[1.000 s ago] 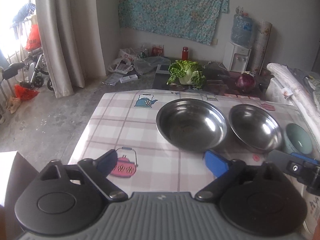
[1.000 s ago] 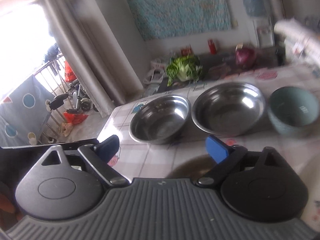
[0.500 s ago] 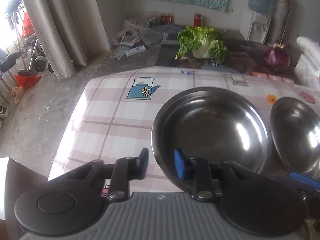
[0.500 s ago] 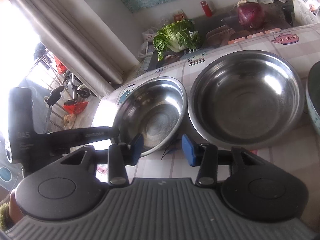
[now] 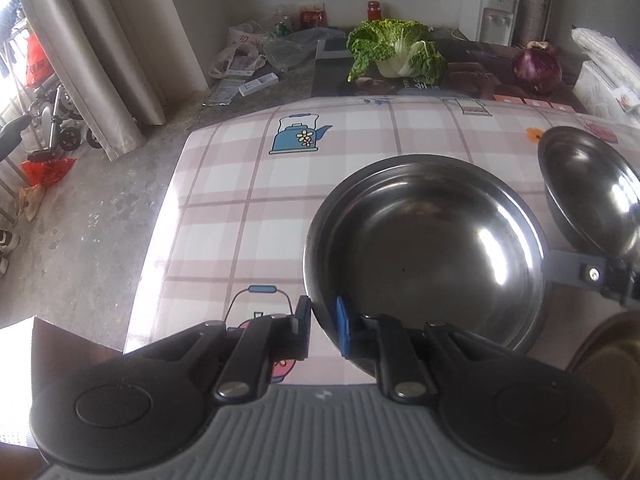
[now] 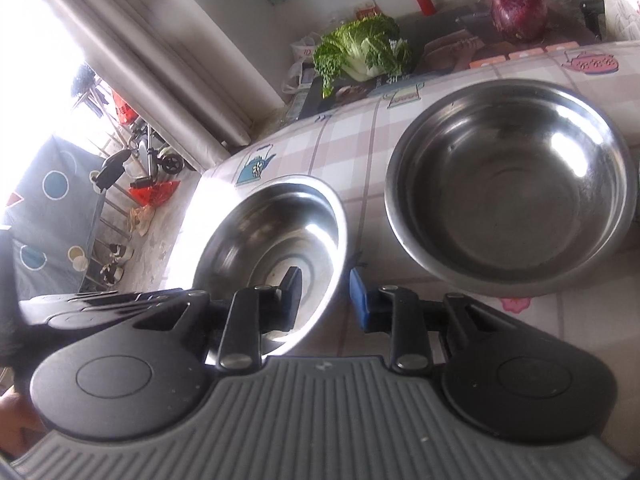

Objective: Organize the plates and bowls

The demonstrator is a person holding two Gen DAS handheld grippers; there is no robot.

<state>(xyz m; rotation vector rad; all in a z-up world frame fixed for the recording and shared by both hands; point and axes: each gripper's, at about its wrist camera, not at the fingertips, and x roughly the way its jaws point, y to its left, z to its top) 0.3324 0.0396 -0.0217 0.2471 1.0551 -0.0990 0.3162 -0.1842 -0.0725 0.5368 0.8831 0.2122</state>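
Observation:
Two steel bowls stand side by side on the checked tablecloth [image 5: 248, 184]. My left gripper [image 5: 322, 328] is shut on the near left rim of the left steel bowl [image 5: 424, 252], one pad inside and one outside. In the right wrist view my right gripper [image 6: 325, 296] straddles the right rim of that same left steel bowl [image 6: 276, 240]. Its jaws are closing, with the black pad inside standing a little off the wall. One of its fingers [image 5: 568, 266] shows at that rim in the left wrist view. The second steel bowl [image 6: 512, 184] [image 5: 588, 184] sits untouched to the right.
Beyond the table's far edge a cabbage [image 5: 396, 52] and a red onion [image 5: 536, 66] lie on a dark low surface. The table's left edge drops to a concrete floor [image 5: 92, 208], with a curtain [image 5: 100, 52] behind. A water dispenser [image 5: 492, 12] stands at the back wall.
Both grippers came down and forward onto the left bowl. Their jaws narrowed from wide open; the left closed on the near rim, the right drew in around the right rim.

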